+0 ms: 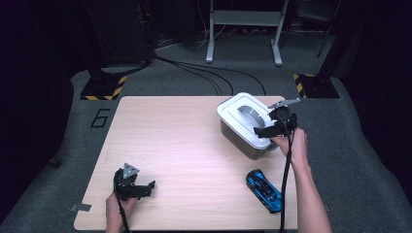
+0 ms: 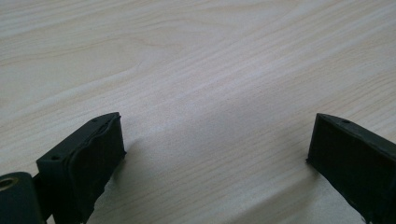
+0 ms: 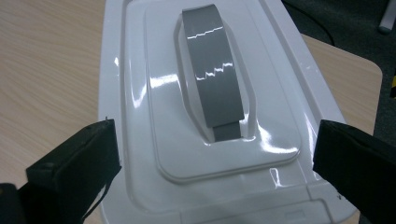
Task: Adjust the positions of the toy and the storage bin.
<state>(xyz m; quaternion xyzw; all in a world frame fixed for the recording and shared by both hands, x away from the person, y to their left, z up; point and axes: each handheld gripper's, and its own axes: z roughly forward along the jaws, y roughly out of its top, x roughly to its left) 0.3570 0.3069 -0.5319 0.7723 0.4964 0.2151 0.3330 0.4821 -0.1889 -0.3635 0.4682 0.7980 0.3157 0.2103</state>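
A grey storage box with a white lid stands at the table's right rear; the lid carries a grey handle folded flat along its middle. My right gripper hovers open over the box's near right corner, and its jaws straddle the lid's near end with nothing held. A blue toy car lies on the table near the front right, beside the right forearm. My left gripper rests open low over the bare wood at the front left, nothing between its jaws.
The wooden table ends close to both hands at the front. Beyond its far edge lie black cables on grey carpet, yellow-black striped stand bases at either side, and a metal frame.
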